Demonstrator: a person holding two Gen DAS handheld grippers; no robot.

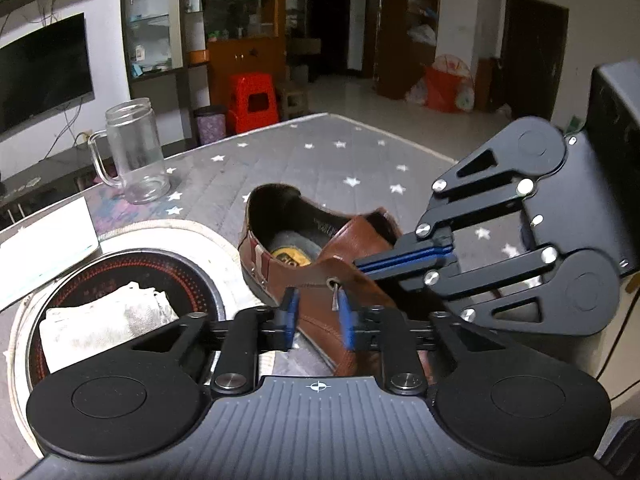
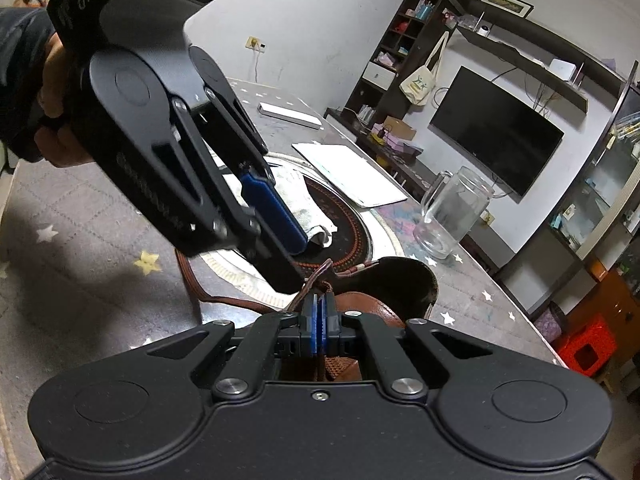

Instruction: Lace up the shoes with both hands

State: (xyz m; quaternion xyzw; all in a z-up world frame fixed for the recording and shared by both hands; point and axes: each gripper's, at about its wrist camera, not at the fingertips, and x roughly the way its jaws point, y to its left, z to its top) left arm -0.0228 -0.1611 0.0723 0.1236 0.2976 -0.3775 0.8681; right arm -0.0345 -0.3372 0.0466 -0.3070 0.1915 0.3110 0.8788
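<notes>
My left gripper (image 1: 318, 316) has its blue pads apart, with nothing pressed between them; the metal lace tip (image 1: 335, 298) hangs from an eyelet just inside the right pad. My right gripper (image 2: 319, 330) is pressed together, and the brown shoelace (image 2: 316, 280) seems to run into its pads, though the contact is hard to make out.

The brown shoe (image 1: 316, 264) lies right ahead of both pairs of fingers on the star-print table (image 1: 320, 152), its toe cut off under my left gripper. Beyond the heel the tabletop is open up to its far edge.

Left of my left fingers, a folded cloth (image 1: 104, 320) sits on the round cooktop (image 1: 132, 272); farther off stands a glass mug (image 1: 134, 152), apparently empty. A hand (image 2: 56, 120) shows partly behind the left gripper's body.
</notes>
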